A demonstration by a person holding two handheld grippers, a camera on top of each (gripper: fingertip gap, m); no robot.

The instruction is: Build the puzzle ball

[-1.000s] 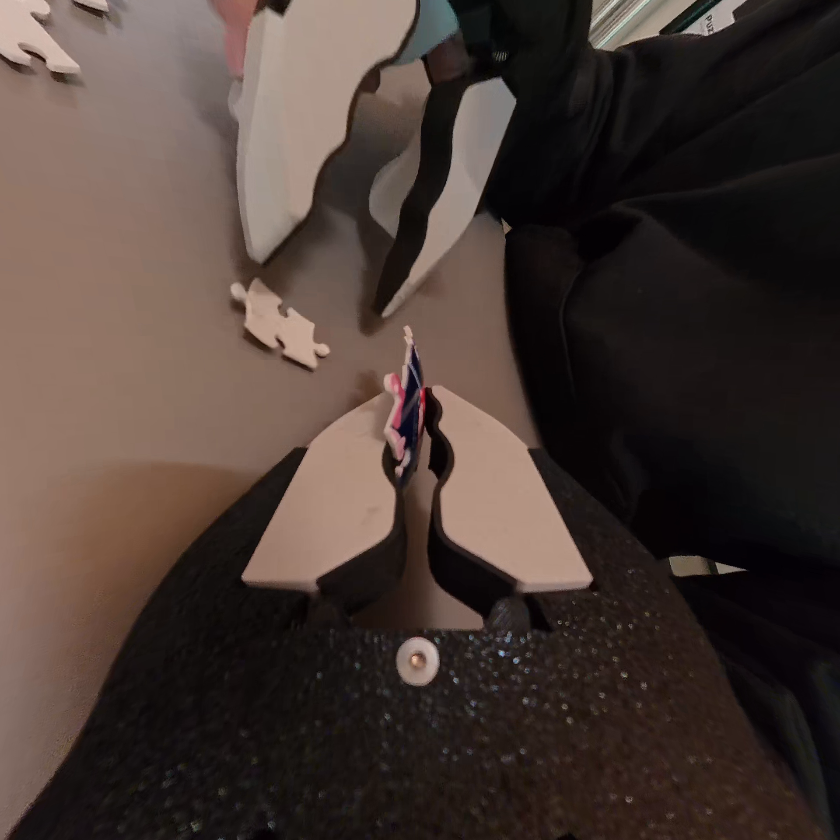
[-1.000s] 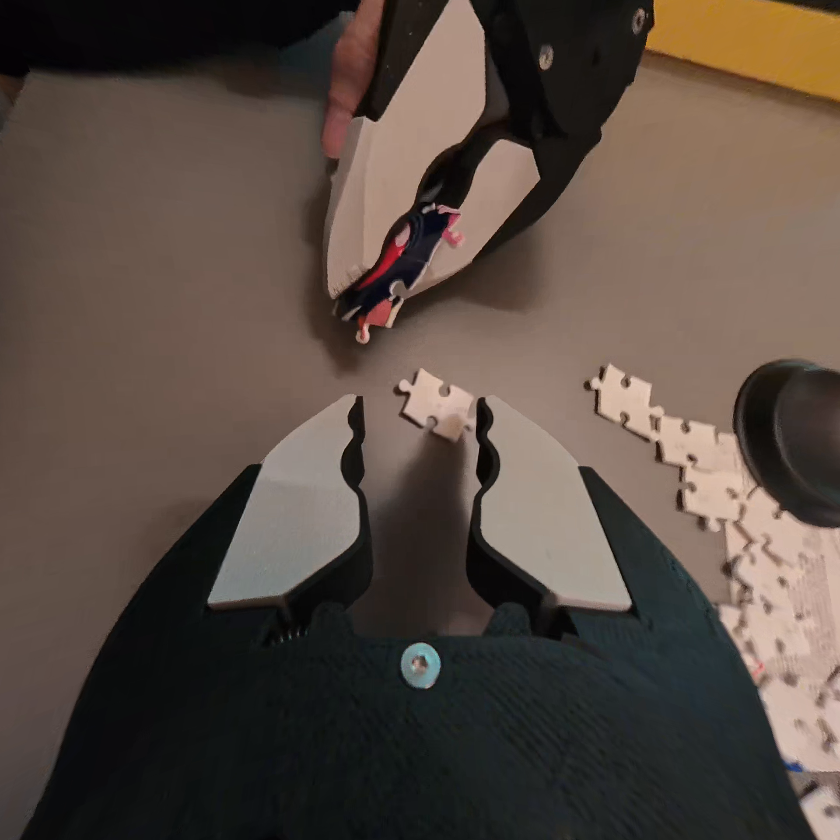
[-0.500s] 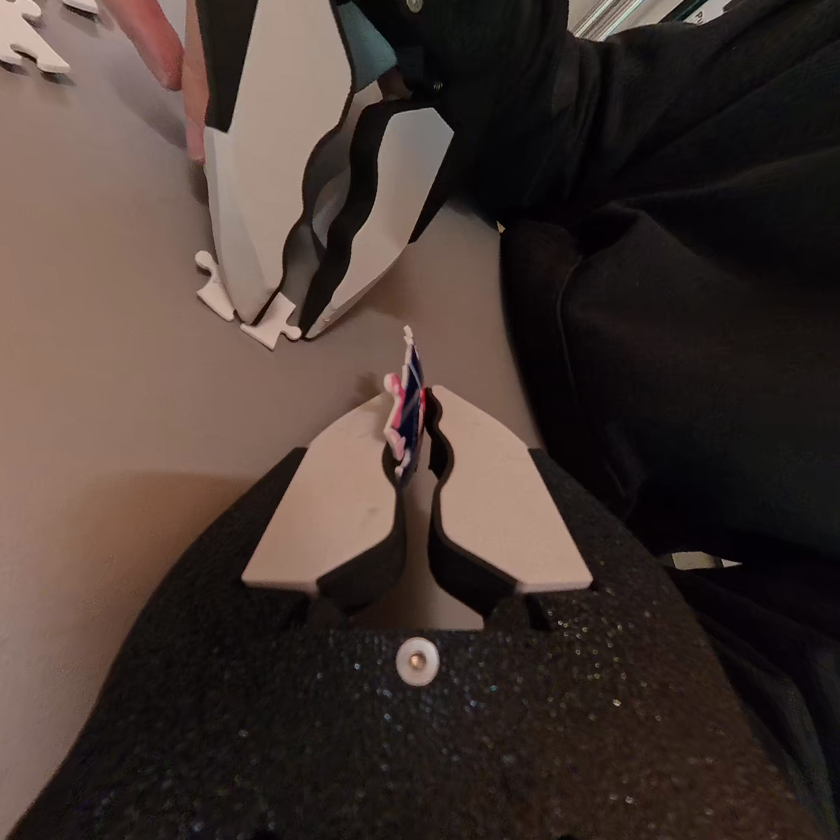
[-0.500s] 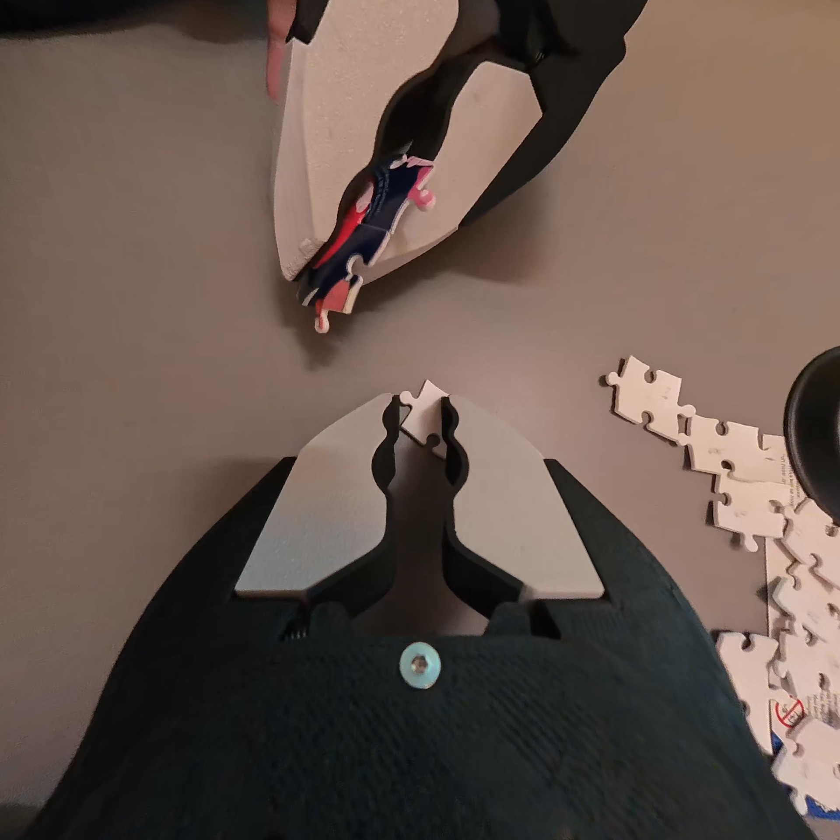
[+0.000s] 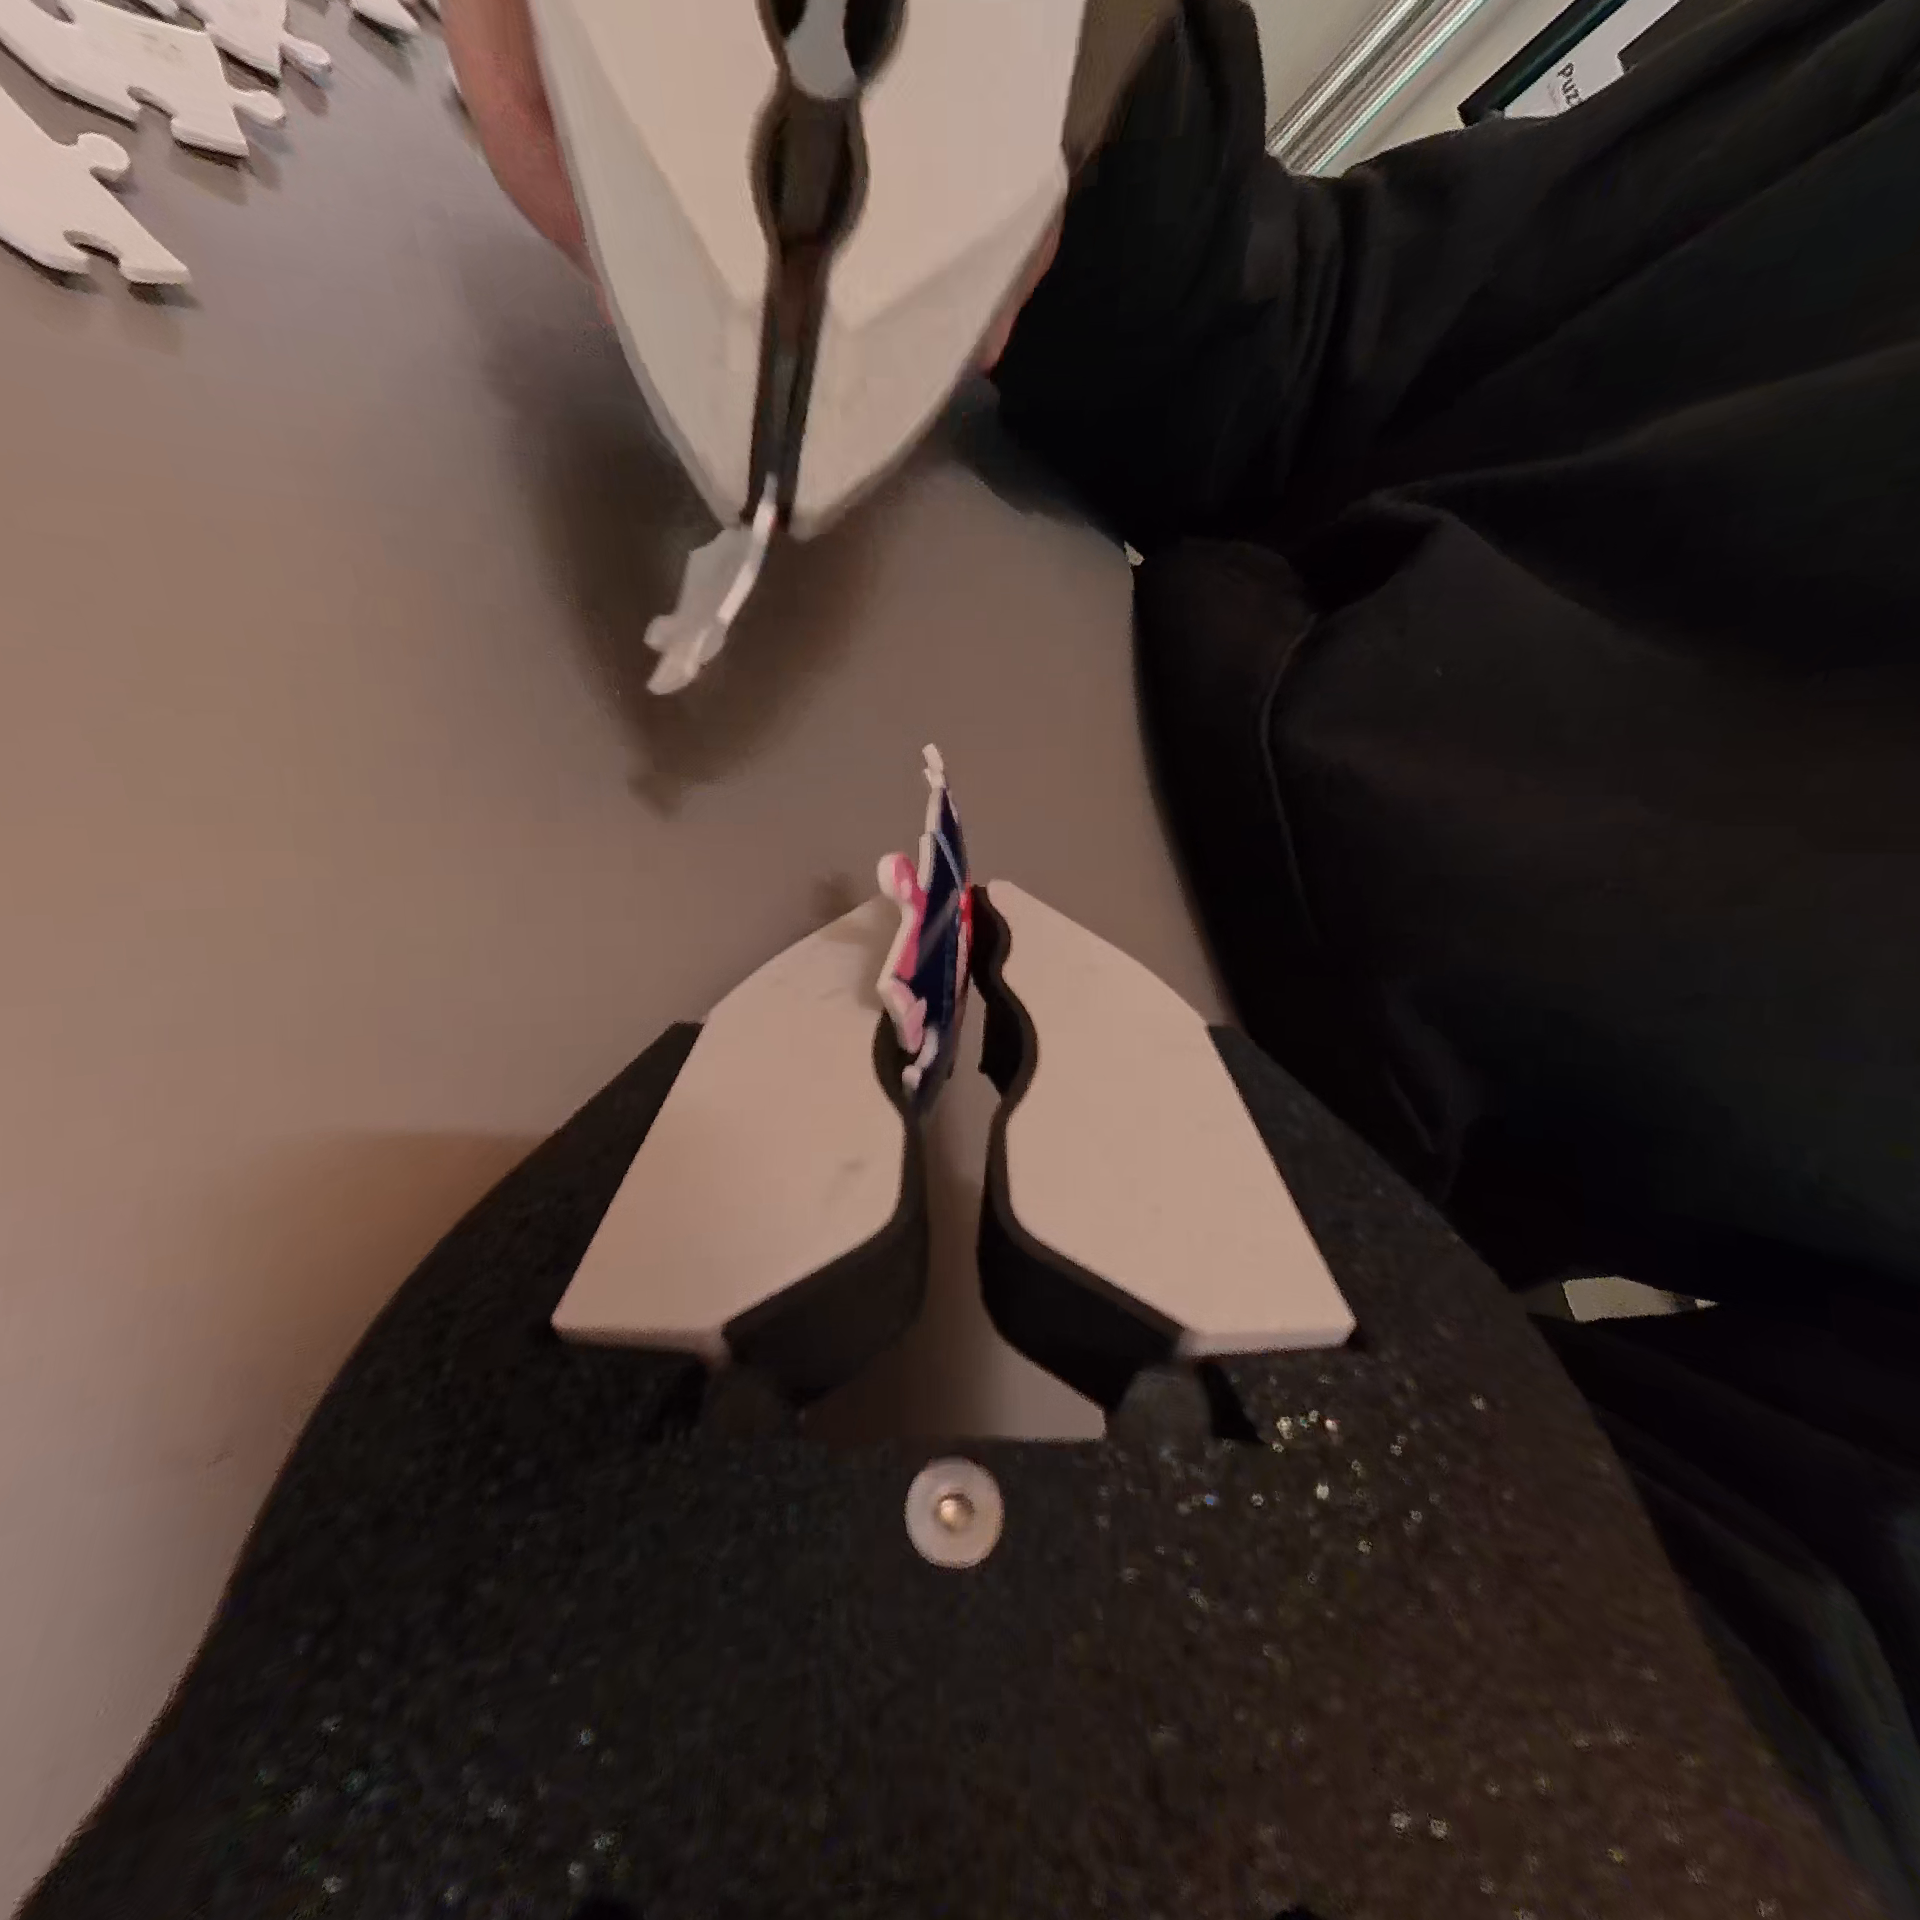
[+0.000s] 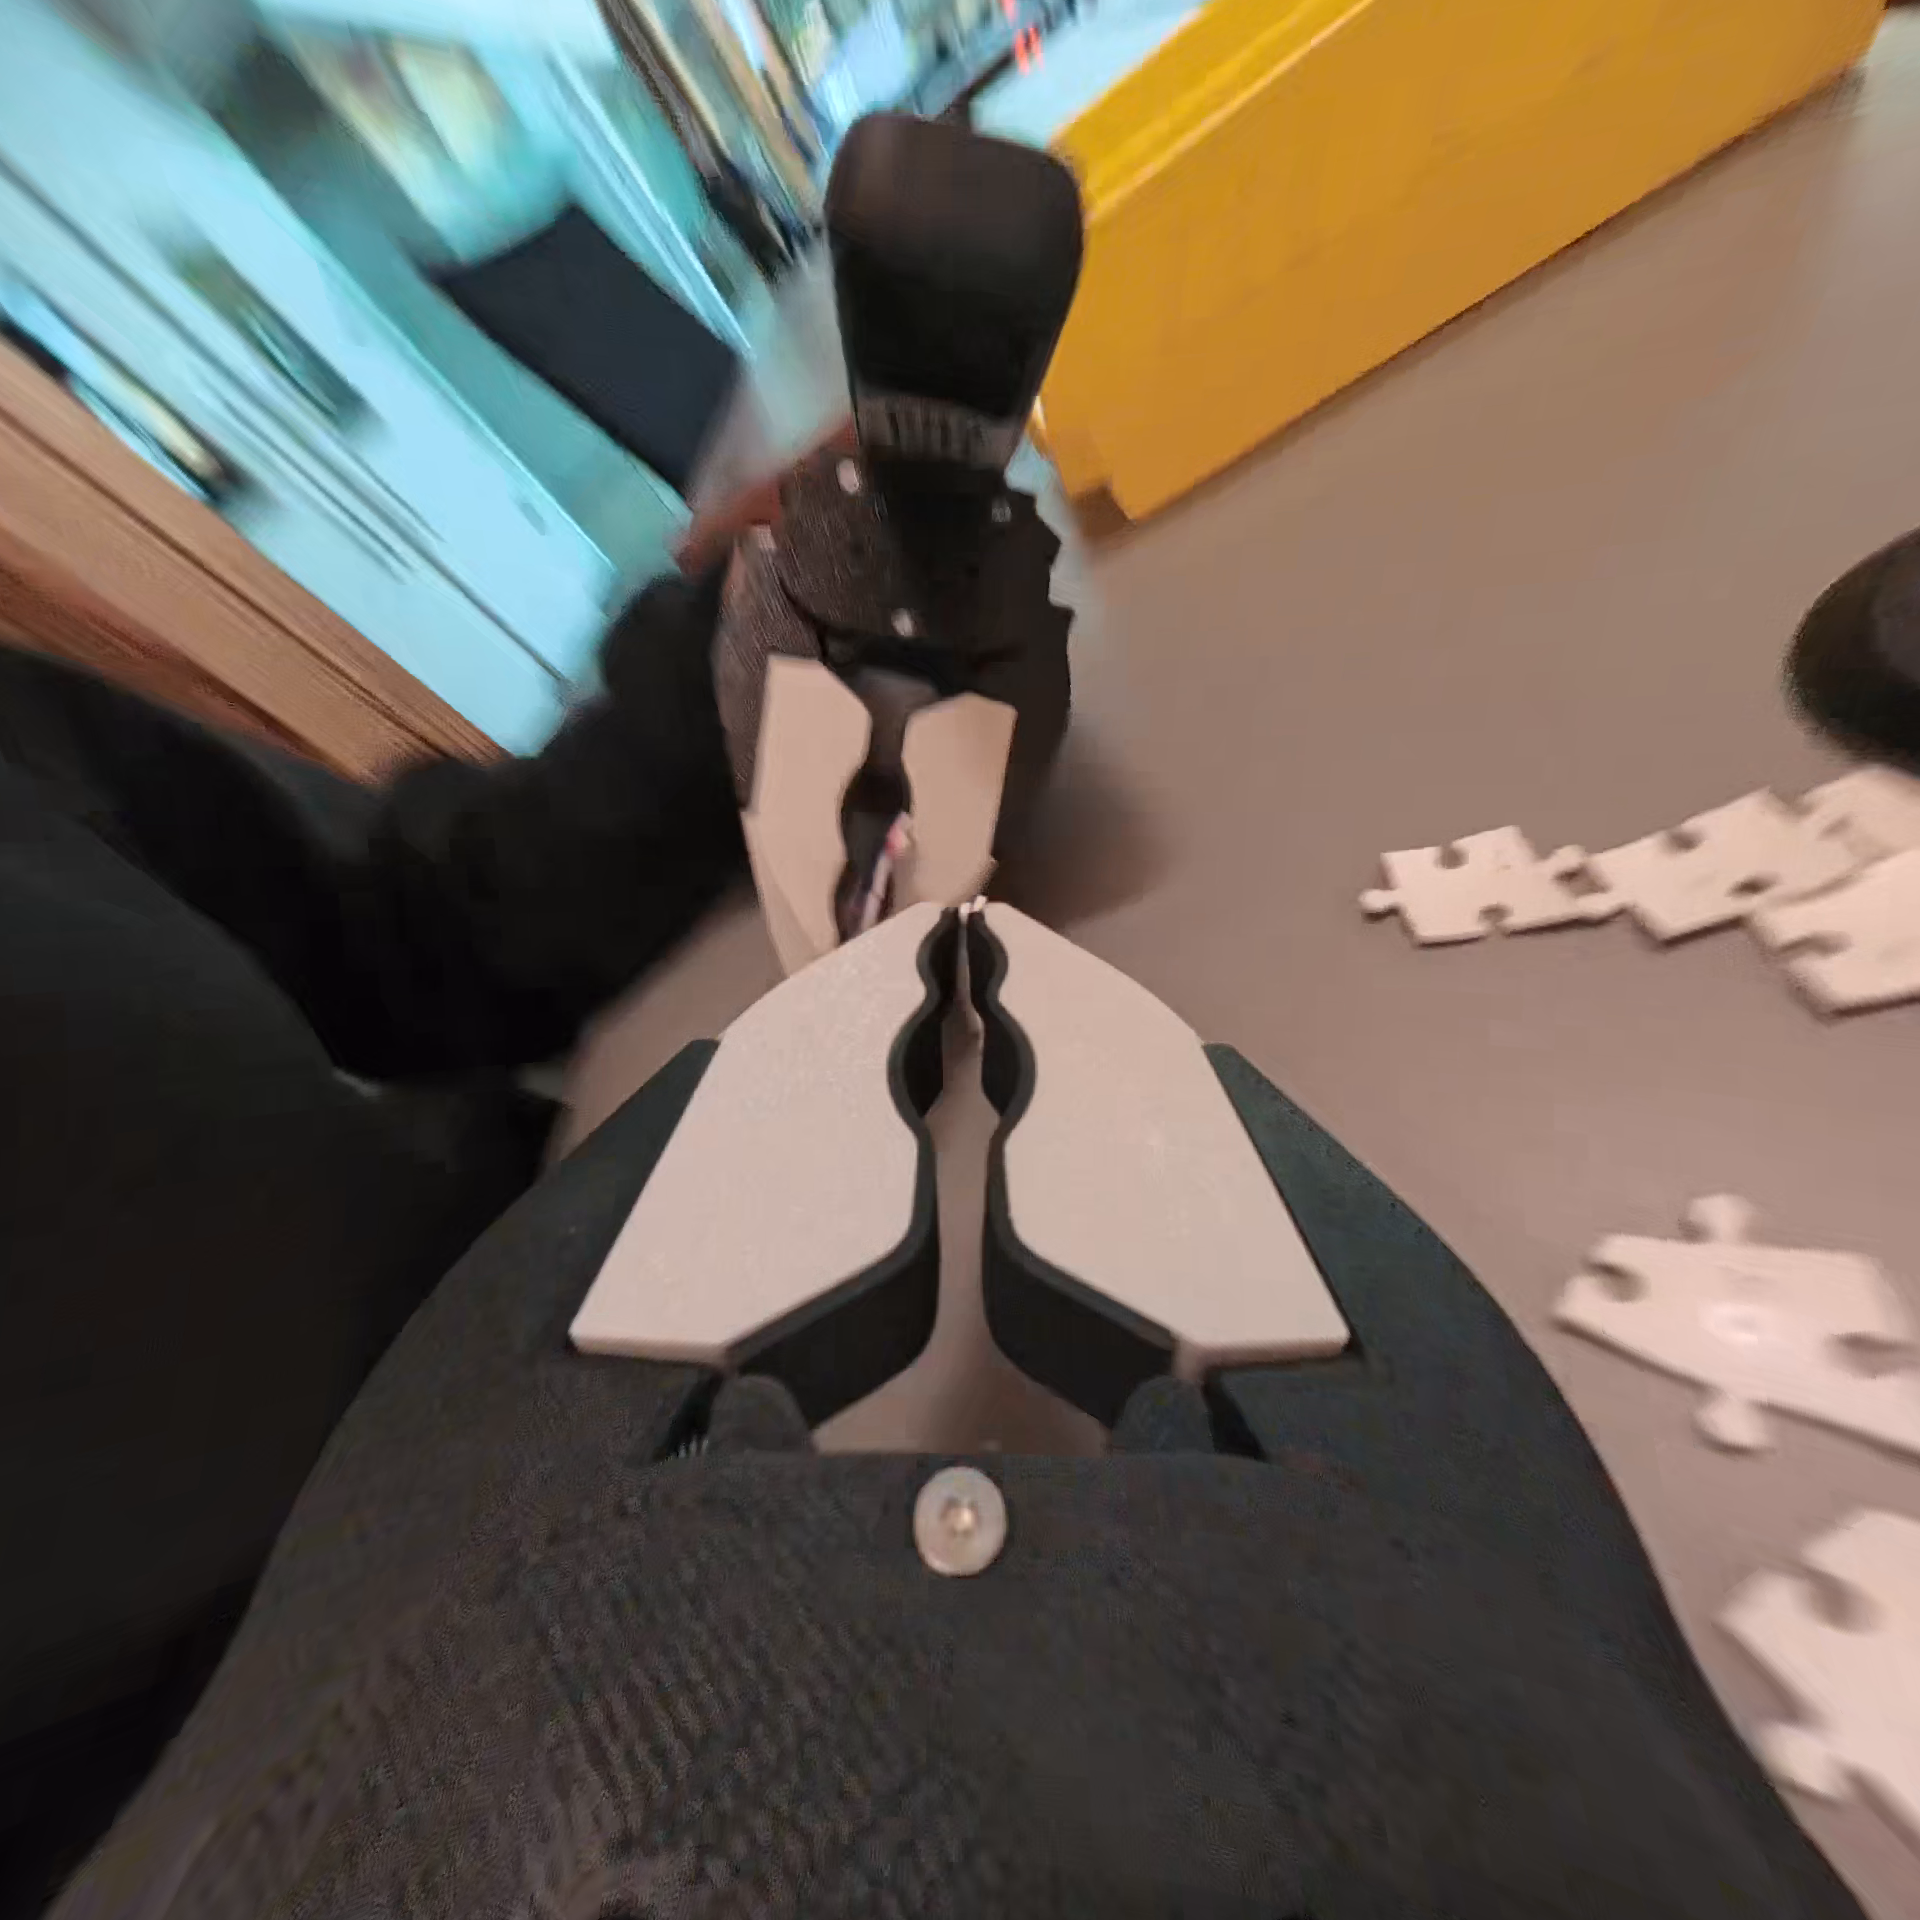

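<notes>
On the table (image 5: pixel 312 727) we find the left gripper (image 5: pixel 951 914) and the right gripper (image 5: pixel 774 509) facing each other tip to tip, each above the surface, a joined pair (image 5: pixel 935 935) standing edge-on between the left's fingers and a single piece (image 5: pixel 707 608) hanging from the right's tips. Loose pieces (image 6: pixel 1662 883) lie to our right of the right gripper, with a bin (image 6: pixel 1403 229) behind them and a sleeve (image 6: pixel 312 883) to the left.

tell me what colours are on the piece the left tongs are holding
Dark blue, red and pink with white edges on the printed piece; clearest in the left wrist view.
</notes>
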